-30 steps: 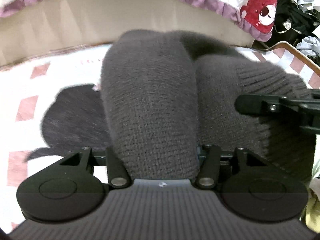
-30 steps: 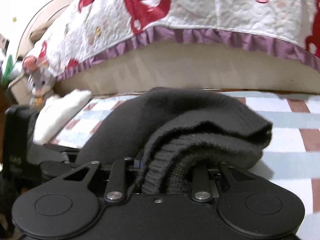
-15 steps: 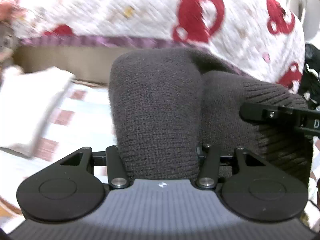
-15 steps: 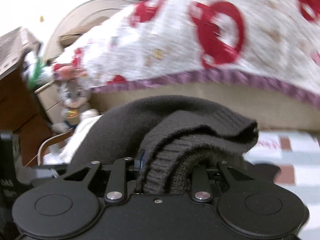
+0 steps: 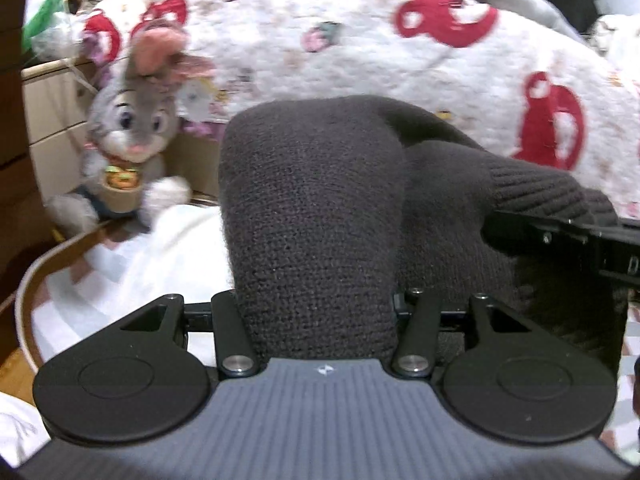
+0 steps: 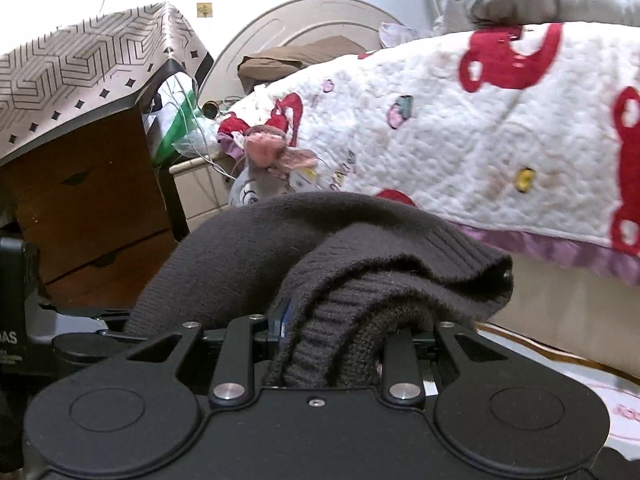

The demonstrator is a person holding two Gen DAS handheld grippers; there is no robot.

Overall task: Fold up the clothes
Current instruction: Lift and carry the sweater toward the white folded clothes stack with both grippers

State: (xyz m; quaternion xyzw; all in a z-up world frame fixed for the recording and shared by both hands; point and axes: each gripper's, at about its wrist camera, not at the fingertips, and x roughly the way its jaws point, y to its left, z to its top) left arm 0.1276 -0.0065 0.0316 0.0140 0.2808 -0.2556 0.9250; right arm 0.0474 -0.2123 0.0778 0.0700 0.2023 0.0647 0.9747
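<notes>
A folded dark grey knit sweater (image 5: 320,208) fills the middle of the left wrist view, lifted off the surface. My left gripper (image 5: 320,312) is shut on one side of the bundle, which hides its fingers. In the right wrist view the same sweater (image 6: 360,264) shows as stacked layers with a ribbed hem. My right gripper (image 6: 332,344) is shut on those layers, fingers buried in the knit. The right gripper's body (image 5: 568,240) appears at the right edge of the left wrist view, against the sweater.
A white quilt with red prints (image 5: 400,48) covers a bed behind. A grey plush rabbit (image 5: 128,128) sits at the left, beside folded white cloth (image 5: 160,248). A brown wooden drawer cabinet (image 6: 88,208) under a patterned cloth (image 6: 80,64) stands left of the bed.
Both grippers have carried the sweater up and to the left, off the checked surface. The view has swung from the bed's side toward the plush rabbit and the cabinet.
</notes>
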